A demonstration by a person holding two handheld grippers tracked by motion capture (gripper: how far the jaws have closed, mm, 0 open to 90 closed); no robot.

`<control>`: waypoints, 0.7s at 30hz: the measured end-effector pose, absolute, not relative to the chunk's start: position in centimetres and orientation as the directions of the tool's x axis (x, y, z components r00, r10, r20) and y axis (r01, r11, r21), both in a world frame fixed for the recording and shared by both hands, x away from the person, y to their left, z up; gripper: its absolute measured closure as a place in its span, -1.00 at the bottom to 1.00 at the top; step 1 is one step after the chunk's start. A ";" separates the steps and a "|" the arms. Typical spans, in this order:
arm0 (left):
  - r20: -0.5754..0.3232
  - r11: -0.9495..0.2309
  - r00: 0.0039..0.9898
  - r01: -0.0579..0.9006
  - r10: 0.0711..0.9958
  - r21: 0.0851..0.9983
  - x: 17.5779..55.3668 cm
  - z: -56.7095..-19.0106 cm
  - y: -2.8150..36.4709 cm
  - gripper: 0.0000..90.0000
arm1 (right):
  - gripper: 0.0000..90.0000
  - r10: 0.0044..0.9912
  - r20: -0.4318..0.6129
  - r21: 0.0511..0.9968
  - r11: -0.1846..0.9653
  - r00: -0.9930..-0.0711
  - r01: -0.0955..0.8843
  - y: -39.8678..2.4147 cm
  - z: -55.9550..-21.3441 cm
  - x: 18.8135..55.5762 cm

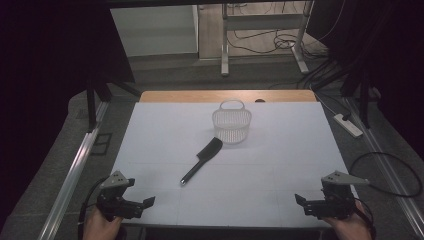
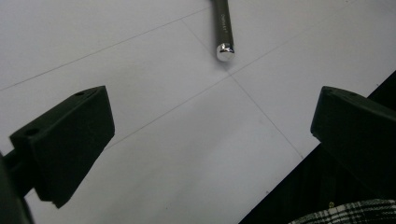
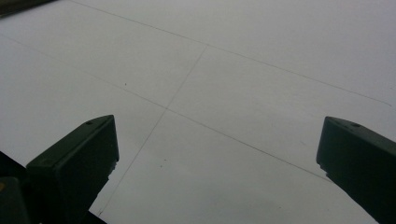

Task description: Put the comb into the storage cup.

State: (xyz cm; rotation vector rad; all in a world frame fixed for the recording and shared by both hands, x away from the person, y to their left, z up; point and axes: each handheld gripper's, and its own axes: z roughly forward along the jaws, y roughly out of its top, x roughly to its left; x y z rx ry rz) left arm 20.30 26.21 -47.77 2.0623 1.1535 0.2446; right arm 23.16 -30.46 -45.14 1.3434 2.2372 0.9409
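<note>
White-covered table [image 1: 150, 150] stood in a dim room, cables on the floor beyond | faint lettering on the brush handle was unreadable | black brush [image 1: 202, 160] lay mid-table beside a clear basket [image 1: 231, 125], well ahead of the left tool [image 1: 145, 204] and right tool [image 1: 301, 201], both wide open and empty.

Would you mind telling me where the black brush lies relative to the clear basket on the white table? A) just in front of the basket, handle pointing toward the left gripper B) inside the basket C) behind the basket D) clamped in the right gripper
A: the black brush lies flat on the table before the clear basket, its handle angled toward the open left gripper.
</note>
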 end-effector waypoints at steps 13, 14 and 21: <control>-0.187 -0.326 0.581 0.662 0.792 0.675 20.9 -47.8 25.8 -1.00 | -1.00 0.874 0.026 0.699 0.331 -0.485 0.634 -30.4 -45.2 23.2; -0.179 -0.331 0.573 0.670 0.800 0.664 21.1 -47.7 25.6 -1.00 | -1.00 0.873 0.025 0.698 0.333 -0.486 0.634 -30.4 -45.2 23.2; -0.173 -0.341 0.567 0.682 0.805 0.646 21.6 -47.6 25.4 -1.00 | -1.00 0.871 0.022 0.699 0.337 -0.491 0.631 -30.4 -45.2 23.2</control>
